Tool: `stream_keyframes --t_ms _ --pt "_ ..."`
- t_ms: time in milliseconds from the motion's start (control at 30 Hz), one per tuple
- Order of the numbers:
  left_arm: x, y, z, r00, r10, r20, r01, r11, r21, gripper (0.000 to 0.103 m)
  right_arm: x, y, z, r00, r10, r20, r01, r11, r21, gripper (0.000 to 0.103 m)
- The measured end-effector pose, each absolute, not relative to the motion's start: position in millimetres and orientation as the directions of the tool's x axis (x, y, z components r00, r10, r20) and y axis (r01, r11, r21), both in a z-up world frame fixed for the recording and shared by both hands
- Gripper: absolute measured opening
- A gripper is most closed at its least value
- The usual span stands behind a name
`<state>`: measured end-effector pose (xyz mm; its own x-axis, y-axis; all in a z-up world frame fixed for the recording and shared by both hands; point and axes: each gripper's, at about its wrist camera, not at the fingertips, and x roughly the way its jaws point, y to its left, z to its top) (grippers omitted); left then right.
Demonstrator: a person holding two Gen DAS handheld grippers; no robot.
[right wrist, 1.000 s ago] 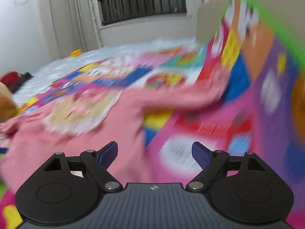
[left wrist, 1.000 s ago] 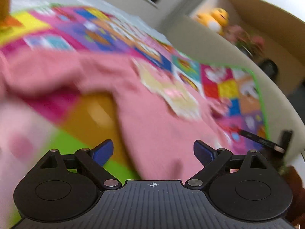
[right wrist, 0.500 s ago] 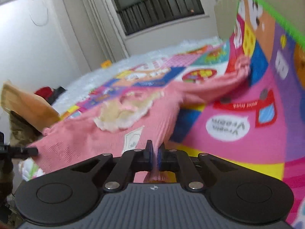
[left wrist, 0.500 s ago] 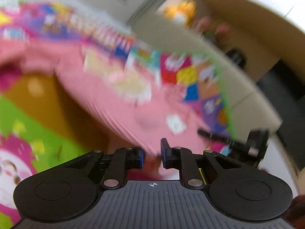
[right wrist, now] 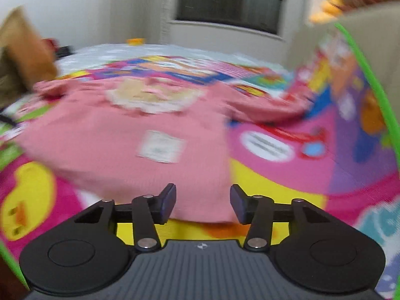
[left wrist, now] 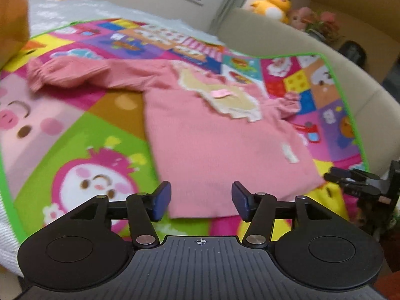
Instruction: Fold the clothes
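A pink long-sleeved top (left wrist: pixel 215 140) with a cream lace collar and a small bow lies spread flat on a colourful play mat (left wrist: pixel 75 135), sleeves out to both sides. My left gripper (left wrist: pixel 201 201) is open just above the hem's left corner, holding nothing. In the right wrist view the same pink top (right wrist: pixel 130 140) shows a white label on its body. My right gripper (right wrist: pixel 202 203) is open over the hem's right corner, nothing between its fingers. The right gripper's tip (left wrist: pixel 355 180) appears at the right edge of the left wrist view.
The mat (right wrist: pixel 287 175) covers a bed with a beige padded rim (left wrist: pixel 287 37). Plush toys (left wrist: pixel 275 2) sit on a shelf behind it. A brown cardboard box (left wrist: pixel 12 20) stands at the far left, and a window (right wrist: pixel 230 2) is in the back wall.
Half a second ago both grippers were shut on the pink top's hem. Both have since opened and let go, and the top lies flat on the mat.
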<state>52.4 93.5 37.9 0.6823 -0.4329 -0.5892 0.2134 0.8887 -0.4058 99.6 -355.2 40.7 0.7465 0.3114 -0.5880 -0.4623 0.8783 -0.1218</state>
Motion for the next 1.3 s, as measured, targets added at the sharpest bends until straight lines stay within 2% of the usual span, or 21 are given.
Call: stream_keyframes --t_ms 133,200,267,300,333,367,533,600,700,767,1000,1067,1233,1300 --pt "48 58 53 0.689 -0.429 -0.584 0.321 0.903 -0.285 0.070 80 -307 29 0.716 0.377 -0.588 -0.612 0.743 -0.269 0.064" --pt "44 36 58 0.679 -0.449 -0.581 0.399 0.890 -0.220 0.081 77 -284 17 0.705 0.380 -0.599 -0.657 0.668 -0.349 0.065" --pt "43 19 59 0.653 -0.489 -0.579 0.463 0.862 -0.206 0.087 77 -267 11 0.706 0.378 -0.598 -0.674 0.617 -0.406 0.064" --pt "45 10 57 0.632 -0.511 -0.583 0.489 0.846 -0.211 0.087 81 -268 18 0.710 0.390 -0.586 -0.669 0.634 -0.389 0.041" --pt "47 1 55 0.610 -0.531 -0.589 0.514 0.830 -0.217 0.087 85 -268 26 0.714 0.402 -0.573 -0.663 0.650 -0.371 0.004" --pt "48 -7 52 0.590 -0.544 -0.597 0.536 0.816 -0.214 0.087 89 -269 33 0.719 0.413 -0.559 -0.657 0.666 -0.353 0.003" --pt "62 -48 30 0.530 -0.557 -0.640 0.638 0.759 -0.133 0.083 110 -272 70 0.740 0.462 -0.489 -0.628 0.735 -0.255 0.002" --pt "73 -65 19 0.558 -0.499 -0.663 0.642 0.766 -0.036 0.065 118 -273 85 0.749 0.479 -0.458 -0.616 0.758 -0.213 0.002" --pt "84 -81 9 0.661 -0.360 -0.659 0.605 0.775 0.183 0.055 120 -276 91 0.752 0.482 -0.449 -0.613 0.762 -0.209 0.002" --pt "79 -85 11 0.692 -0.363 -0.625 0.623 0.737 0.262 0.055 121 -279 90 0.754 0.479 -0.450 -0.611 0.763 -0.210 0.002" --pt "37 -86 31 0.571 -0.543 -0.616 0.782 0.589 0.205 0.059 134 -284 85 0.752 0.487 -0.445 -0.599 0.787 -0.150 0.002" --pt "34 -93 25 0.584 -0.526 -0.618 0.782 0.569 0.253 0.061 137 -283 85 0.747 0.497 -0.441 -0.601 0.789 -0.127 0.002" --pt "54 -101 -3 0.653 -0.385 -0.653 0.735 0.533 0.420 0.061 137 -282 89 0.748 0.512 -0.422 -0.601 0.792 -0.104 0.002" --pt "65 -93 -7 0.661 -0.355 -0.661 0.729 0.514 0.452 0.069 136 -284 91 0.751 0.513 -0.415 -0.598 0.796 -0.098 0.002"
